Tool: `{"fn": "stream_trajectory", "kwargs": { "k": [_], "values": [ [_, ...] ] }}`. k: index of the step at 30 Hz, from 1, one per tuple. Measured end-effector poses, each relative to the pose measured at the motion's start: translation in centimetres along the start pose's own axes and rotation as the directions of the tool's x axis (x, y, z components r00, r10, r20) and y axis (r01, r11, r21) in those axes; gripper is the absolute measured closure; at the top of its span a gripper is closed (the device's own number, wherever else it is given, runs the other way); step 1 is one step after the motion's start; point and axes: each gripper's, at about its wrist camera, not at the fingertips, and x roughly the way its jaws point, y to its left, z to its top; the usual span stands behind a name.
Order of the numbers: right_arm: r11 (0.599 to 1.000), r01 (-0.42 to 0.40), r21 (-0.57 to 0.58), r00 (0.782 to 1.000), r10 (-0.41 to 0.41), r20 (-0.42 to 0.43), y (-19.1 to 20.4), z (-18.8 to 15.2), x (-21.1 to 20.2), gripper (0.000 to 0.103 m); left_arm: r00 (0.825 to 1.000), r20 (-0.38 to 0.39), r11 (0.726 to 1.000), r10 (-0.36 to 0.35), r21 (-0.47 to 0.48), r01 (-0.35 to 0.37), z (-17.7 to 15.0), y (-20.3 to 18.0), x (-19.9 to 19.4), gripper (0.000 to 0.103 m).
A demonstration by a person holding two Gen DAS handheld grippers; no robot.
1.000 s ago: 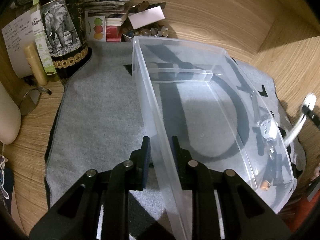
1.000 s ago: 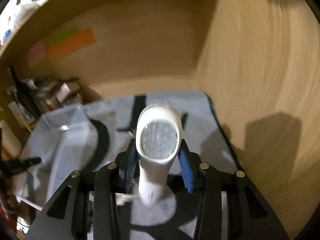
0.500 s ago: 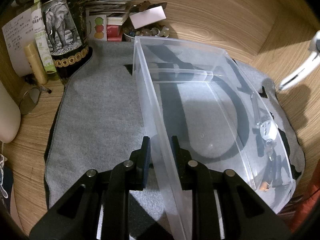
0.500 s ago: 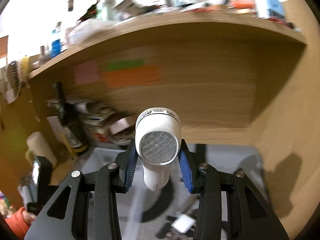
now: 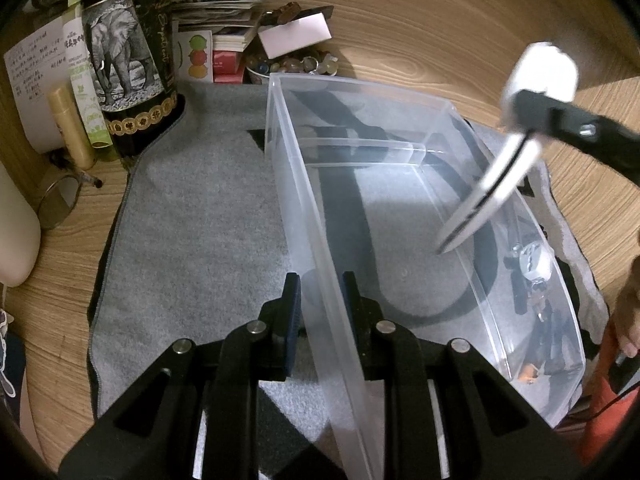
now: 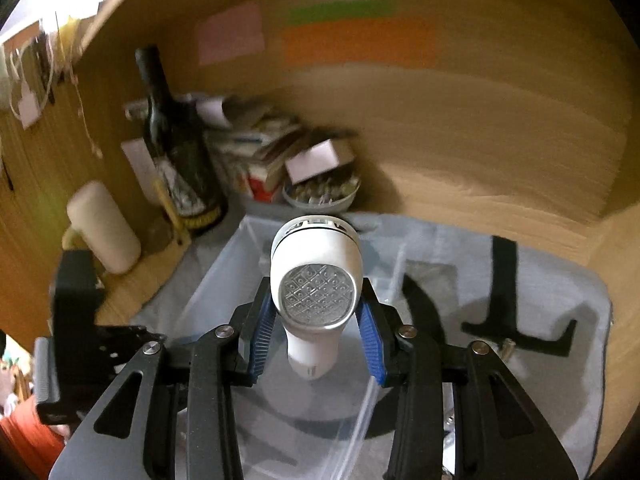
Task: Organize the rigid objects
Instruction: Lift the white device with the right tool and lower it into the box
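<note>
A clear plastic bin (image 5: 296, 168) stands on the grey felt mat (image 5: 192, 220). My left gripper (image 5: 320, 284) is shut on the bin's near left wall, one finger inside and one outside. My right gripper (image 6: 316, 320) is shut on a white handheld shaver (image 6: 316, 276) with a round metal mesh head that faces the camera. In the left wrist view the white shaver (image 5: 540, 68) hangs tilted over the bin's right side, its handle pointing down into it. A round silver piece (image 5: 532, 264) and small dark items lie along the bin's right wall.
A dark bottle with an elephant label (image 5: 120, 60), stacked papers and books (image 5: 224, 20), a bowl of beads (image 5: 288, 66) and a cream cylinder (image 5: 16, 220) crowd the back left. Wooden walls close the back and right. A hand (image 5: 628, 312) shows at the right edge.
My right gripper has swung the white shaver from the right side of the desk to above the bin. The left gripper and the bin have not moved.
</note>
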Motion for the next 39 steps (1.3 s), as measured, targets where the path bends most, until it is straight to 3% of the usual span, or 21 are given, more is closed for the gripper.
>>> {"fn": "stream_trajectory", "kwargs": {
  "k": [8, 13, 16, 18, 30, 36, 39],
  "values": [
    [0.996, 0.012, -0.084, 0.993, -0.021, -0.113, 0.7, 0.5, 2.7, 0.067, 1.000, 0.004, 1.000, -0.001, 0.000, 0.001, 0.0, -0.2, 0.0, 0.082],
    [0.995, -0.014, -0.094, 0.966, -0.010, -0.258, 0.5, -0.3, 5.5, 0.067, 1.000, 0.004, 1.000, -0.001, 0.003, 0.001, 0.0, -0.2, 0.1, 0.082],
    [0.995, -0.055, -0.088, 0.949, 0.025, -0.315, 0.3, -0.8, 6.5, 0.067, 1.000, 0.004, 1.000, -0.001, 0.006, 0.001, 0.0, -0.2, 0.0, 0.082],
    [0.994, -0.038, -0.104, 0.945, 0.002, -0.328, 0.5, -1.2, 6.8, 0.067, 1.000, 0.003, 1.000, -0.003, 0.007, 0.003, 0.0, -0.1, 0.0, 0.082],
    [0.987, -0.004, -0.158, 0.971, -0.034, -0.235, 1.0, -1.0, 4.7, 0.064, 1.000, 0.001, 1.000, 0.003, 0.009, -0.003, 0.1, -0.2, 0.0, 0.082],
    [0.991, 0.026, -0.129, 0.992, -0.042, -0.120, 0.3, -0.2, 1.7, 0.037, 1.000, -0.002, 1.000, 0.006, 0.014, -0.006, 0.2, -0.2, 0.1, 0.082],
    [0.992, 0.085, -0.097, 0.995, -0.089, -0.035, -0.8, 0.1, -0.6, 0.025, 1.000, -0.002, 1.000, 0.006, 0.015, -0.006, 0.2, -0.1, 0.1, 0.082]
  ]
}}
